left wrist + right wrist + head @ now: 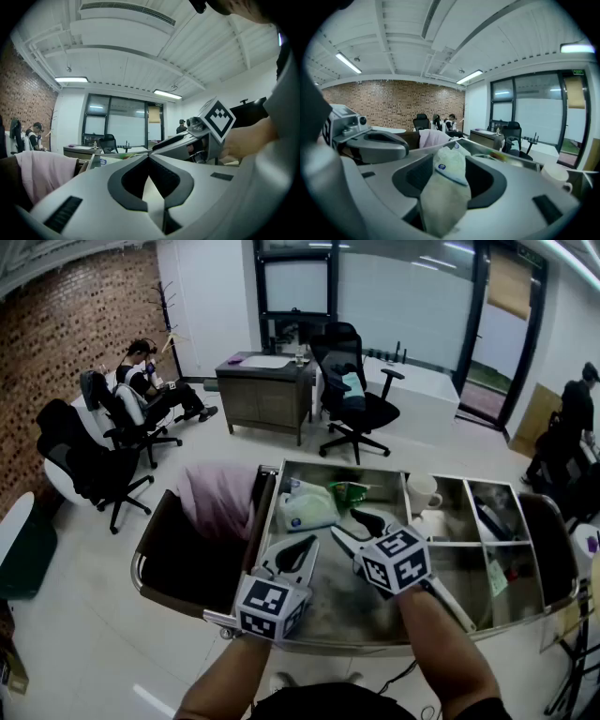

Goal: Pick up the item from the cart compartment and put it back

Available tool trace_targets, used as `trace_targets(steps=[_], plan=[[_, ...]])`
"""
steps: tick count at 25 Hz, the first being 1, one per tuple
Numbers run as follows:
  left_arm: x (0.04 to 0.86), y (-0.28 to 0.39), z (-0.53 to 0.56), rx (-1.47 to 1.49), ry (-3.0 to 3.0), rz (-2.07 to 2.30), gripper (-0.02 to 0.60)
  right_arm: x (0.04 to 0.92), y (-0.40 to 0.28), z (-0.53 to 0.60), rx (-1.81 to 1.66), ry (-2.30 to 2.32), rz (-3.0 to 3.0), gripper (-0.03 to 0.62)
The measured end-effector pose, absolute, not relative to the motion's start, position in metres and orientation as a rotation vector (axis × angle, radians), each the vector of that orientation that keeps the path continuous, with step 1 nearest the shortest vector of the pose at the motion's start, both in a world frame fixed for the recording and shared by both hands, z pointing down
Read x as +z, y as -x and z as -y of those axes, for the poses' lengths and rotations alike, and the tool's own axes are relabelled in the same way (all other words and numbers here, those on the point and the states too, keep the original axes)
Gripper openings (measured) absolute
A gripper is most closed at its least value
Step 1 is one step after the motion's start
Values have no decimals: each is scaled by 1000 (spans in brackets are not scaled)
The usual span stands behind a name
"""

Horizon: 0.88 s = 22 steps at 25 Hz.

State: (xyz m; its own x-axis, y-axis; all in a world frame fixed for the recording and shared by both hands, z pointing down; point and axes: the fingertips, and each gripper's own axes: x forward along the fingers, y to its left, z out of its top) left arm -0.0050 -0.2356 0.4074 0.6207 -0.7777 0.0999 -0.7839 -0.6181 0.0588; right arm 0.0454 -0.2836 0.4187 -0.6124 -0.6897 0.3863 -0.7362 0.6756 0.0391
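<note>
jaws on the right gripper (451,161) look pinched onto the pale pouch (446,190). it sits deep btwn them, long axis running straight out along the jaws, far end flopping fwd. pouch is low in the cart's (375,469) mid compartment, ahead and a bit left of the right gripper. so next move, i reckon, is straight up. left gripper (150,155), jaws pressed together on nothing, hangs near the front rim, further off. right's got this one.
</note>
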Motion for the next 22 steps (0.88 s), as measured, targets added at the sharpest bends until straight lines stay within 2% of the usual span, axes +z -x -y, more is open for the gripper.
trace_targets(steps=[22], plan=[[417, 1, 238, 120, -2733, 1269, 0, 504, -14, 382, 171, -1070, 2303, 239]])
